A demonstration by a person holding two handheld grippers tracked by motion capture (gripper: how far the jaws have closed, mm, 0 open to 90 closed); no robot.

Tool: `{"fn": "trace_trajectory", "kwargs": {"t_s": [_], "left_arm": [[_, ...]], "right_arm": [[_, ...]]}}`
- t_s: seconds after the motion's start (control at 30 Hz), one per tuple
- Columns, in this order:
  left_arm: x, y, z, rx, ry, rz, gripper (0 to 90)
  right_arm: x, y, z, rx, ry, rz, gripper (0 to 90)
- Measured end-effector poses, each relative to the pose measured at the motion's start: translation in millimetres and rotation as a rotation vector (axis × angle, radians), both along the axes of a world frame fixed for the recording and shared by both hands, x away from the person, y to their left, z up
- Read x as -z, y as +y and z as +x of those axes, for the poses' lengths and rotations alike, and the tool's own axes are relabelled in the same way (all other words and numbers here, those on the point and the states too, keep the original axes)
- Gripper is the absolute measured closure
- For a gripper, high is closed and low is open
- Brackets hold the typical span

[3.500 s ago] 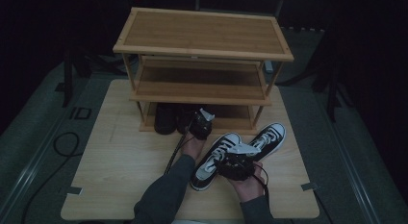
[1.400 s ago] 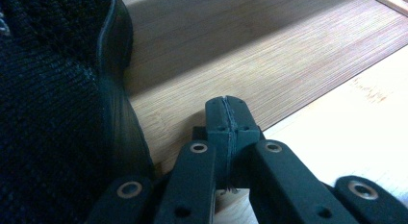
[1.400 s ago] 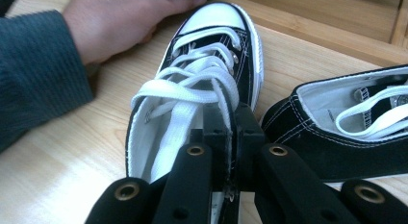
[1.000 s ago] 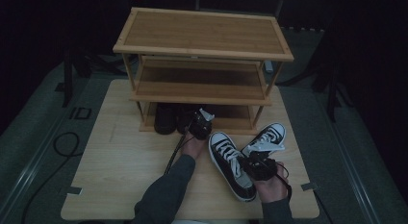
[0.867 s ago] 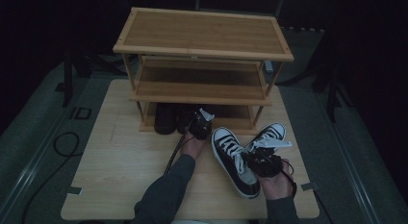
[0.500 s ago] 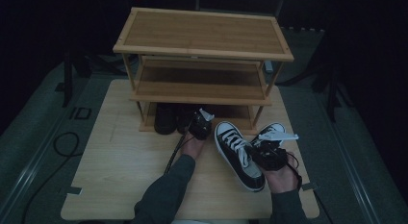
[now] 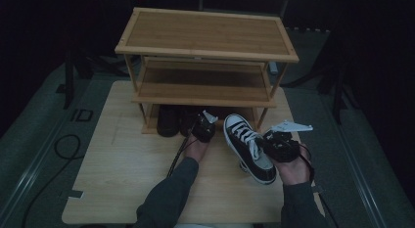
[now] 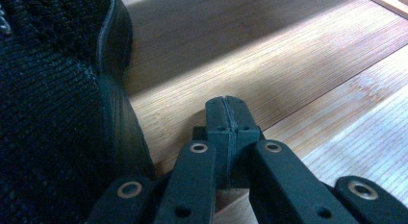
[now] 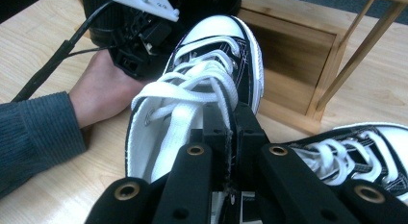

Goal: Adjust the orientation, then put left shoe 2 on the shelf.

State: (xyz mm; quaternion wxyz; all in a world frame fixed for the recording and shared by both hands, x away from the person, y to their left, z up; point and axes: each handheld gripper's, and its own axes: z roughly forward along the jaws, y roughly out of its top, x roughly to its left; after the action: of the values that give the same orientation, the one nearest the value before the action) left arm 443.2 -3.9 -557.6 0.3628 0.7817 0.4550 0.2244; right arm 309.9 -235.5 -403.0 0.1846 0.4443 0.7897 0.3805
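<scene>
A black-and-white high-top sneaker (image 7: 248, 148) hangs a little above the wooden table (image 7: 122, 164), its white toe toward the shoe rack (image 7: 205, 52). My right gripper (image 7: 274, 146) is shut on the sneaker's (image 9: 192, 104) collar beside the laces, jaws pressed together on the canvas (image 9: 230, 122). A second matching sneaker (image 9: 356, 152) lies on the table to the right. My left gripper (image 7: 203, 126) rests at the rack's bottom level, shut with nothing between its jaws (image 8: 226, 108). It sits right beside a black knit shoe (image 8: 53, 113).
Dark shoes (image 7: 169, 121) stand on the left half of the rack's bottom level. Its slim corner posts (image 9: 356, 46) rise close to the sneaker's toe. The two upper shelves (image 7: 205, 86) are bare. A cable (image 7: 63, 145) loops on the floor at left.
The right gripper has carried the sneaker up, to the right and toward the rack, and its toe now points at the bottom level. The left gripper has stayed where it was.
</scene>
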Motion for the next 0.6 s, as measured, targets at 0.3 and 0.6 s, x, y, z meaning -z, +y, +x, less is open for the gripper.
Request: {"fn": "trace_trajectory", "kwargs": {"t_s": [0.3,0.6], "left_arm": [[0.3,-0.5,-0.1,-0.005,-0.003,-0.005,89.7],[0.5,-0.3,-0.3,-0.006,-0.004,-0.007,89.8]], "right_arm": [[-15.2,-15.7,14.7,-0.057,-0.021,0.004,87.1],[-24.7,-30.9,27.3,-0.154,-0.010,0.026,87.1]]}}
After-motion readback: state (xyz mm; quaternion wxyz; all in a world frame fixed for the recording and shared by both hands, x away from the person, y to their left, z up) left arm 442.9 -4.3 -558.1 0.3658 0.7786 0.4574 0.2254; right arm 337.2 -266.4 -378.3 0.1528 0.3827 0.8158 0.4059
